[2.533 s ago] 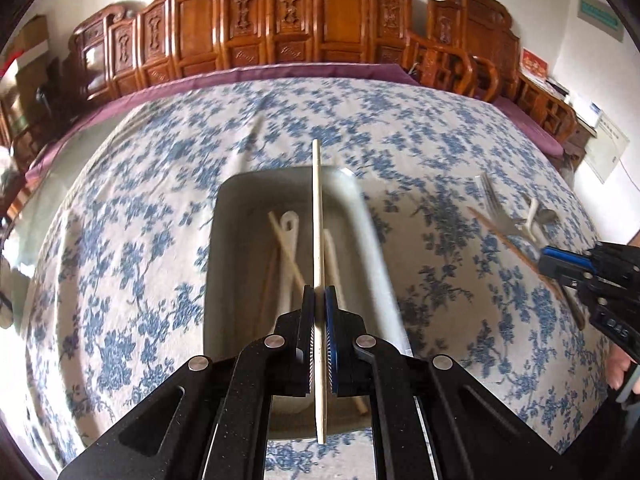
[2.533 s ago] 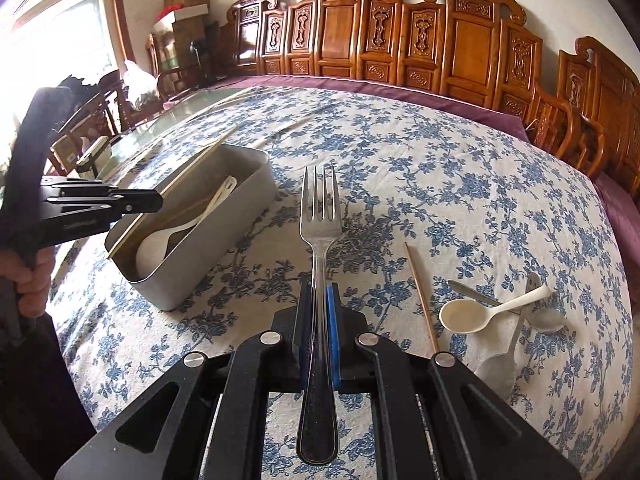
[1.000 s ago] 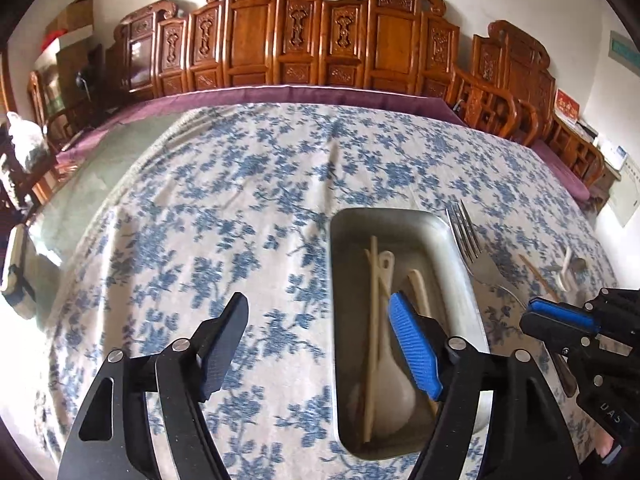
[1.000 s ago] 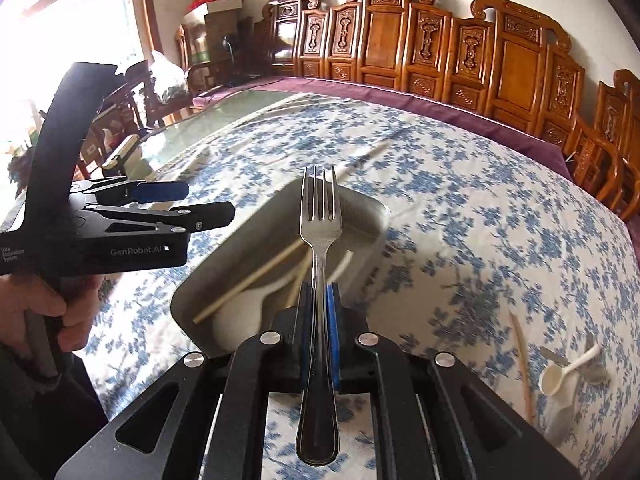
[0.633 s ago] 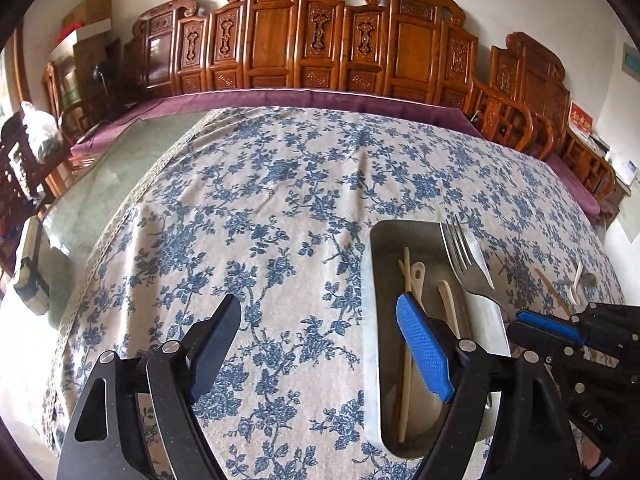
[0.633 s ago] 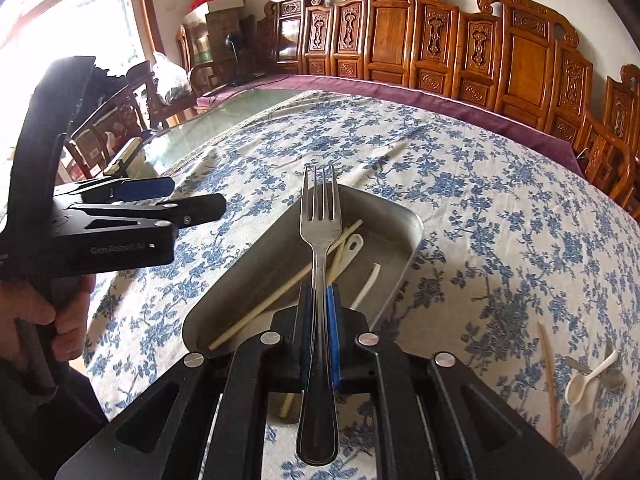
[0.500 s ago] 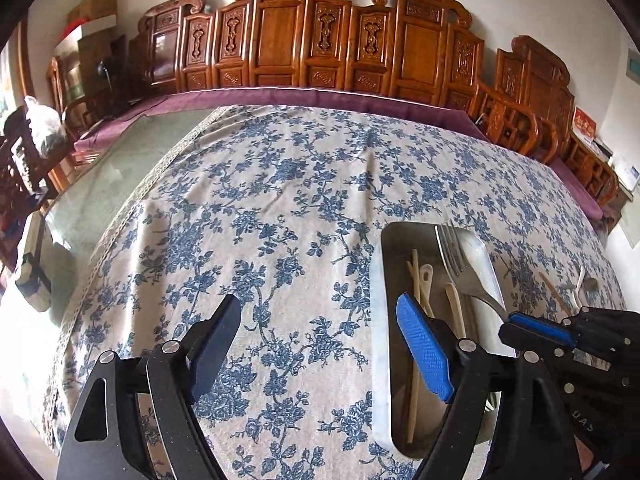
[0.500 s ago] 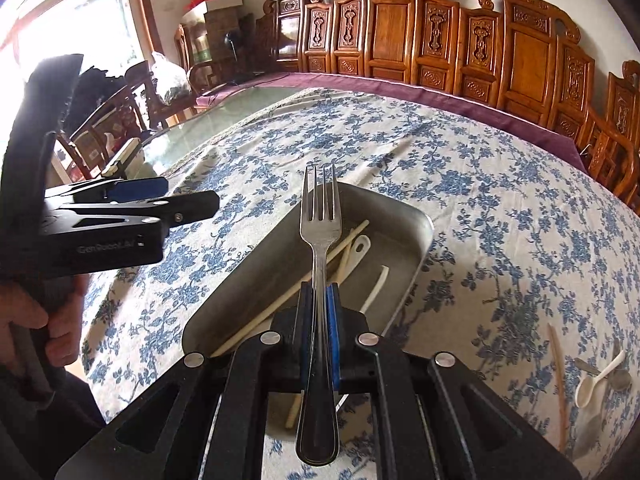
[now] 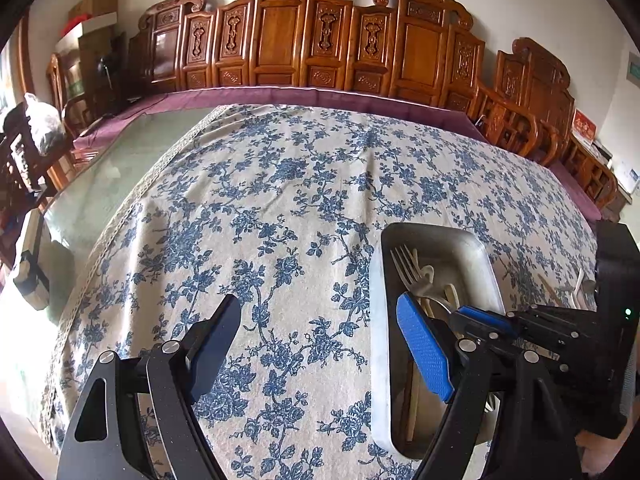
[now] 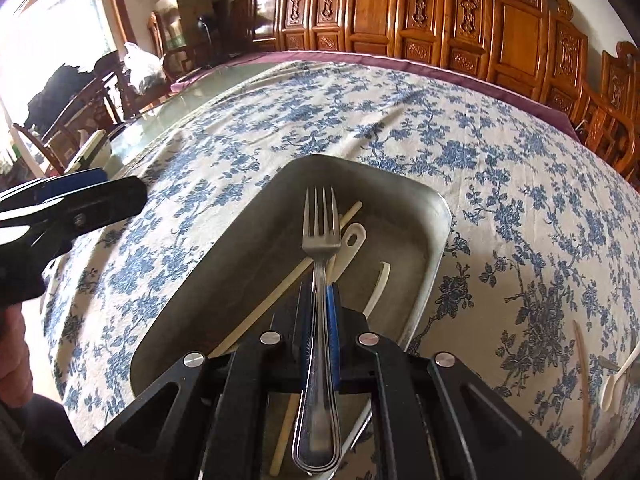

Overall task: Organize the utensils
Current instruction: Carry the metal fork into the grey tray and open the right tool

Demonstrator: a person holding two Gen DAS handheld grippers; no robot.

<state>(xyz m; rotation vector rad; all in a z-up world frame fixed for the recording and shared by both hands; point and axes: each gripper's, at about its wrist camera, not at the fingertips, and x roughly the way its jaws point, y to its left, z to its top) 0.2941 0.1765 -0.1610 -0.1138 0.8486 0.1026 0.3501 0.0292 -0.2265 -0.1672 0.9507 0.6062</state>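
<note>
The right gripper [image 10: 318,292] is clamped on the neck of a metal fork [image 10: 318,280], holding it tines-forward over the metal tray [image 10: 438,216], which already contains a chopstick [image 10: 276,300] and a white spoon [image 10: 348,248]. The left gripper [image 9: 320,336] stands wide apart and empty over the floral tablecloth [image 9: 280,200] just beside the tray. The fork appears rigid, smooth and moderately heavy at the handle, so it is likely to pivot or slip between the pads; a hold on the narrow neck near its balance point seems best, and the remaining chopstick [image 10: 582,364] and spoon [image 10: 618,380] on the cloth look light and thin, requiring a mid-length pinch.
</note>
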